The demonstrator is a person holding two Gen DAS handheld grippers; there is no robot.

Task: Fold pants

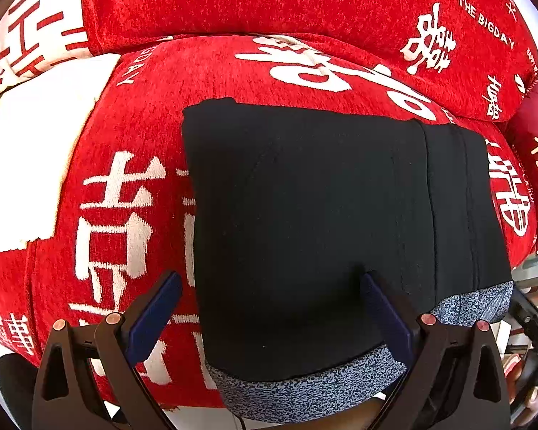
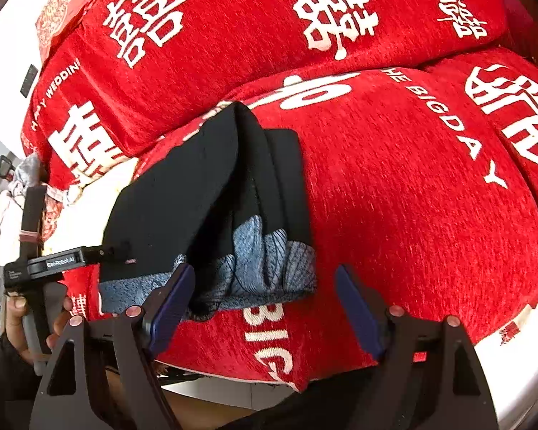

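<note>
"THE BIGDAY" on red sofa cover [image 1: 340,7]; "GenRobot.AI" on left claw [image 2: 59,261] body.

The pants [image 1: 305,222] are matt black cloth with a speckled grey lining. Under them, the sofa cover [image 1: 132,114] is rough red chenille-like fabric.

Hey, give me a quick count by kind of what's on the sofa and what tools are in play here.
Folded black pants with blue-grey patterned lining: 1
Open black hand-held grippers, left and right: 2
Red sofa seat cushions with white lettering: 2
Red sofa back cushions with white lettering: 1 in view
Total: 6
</note>
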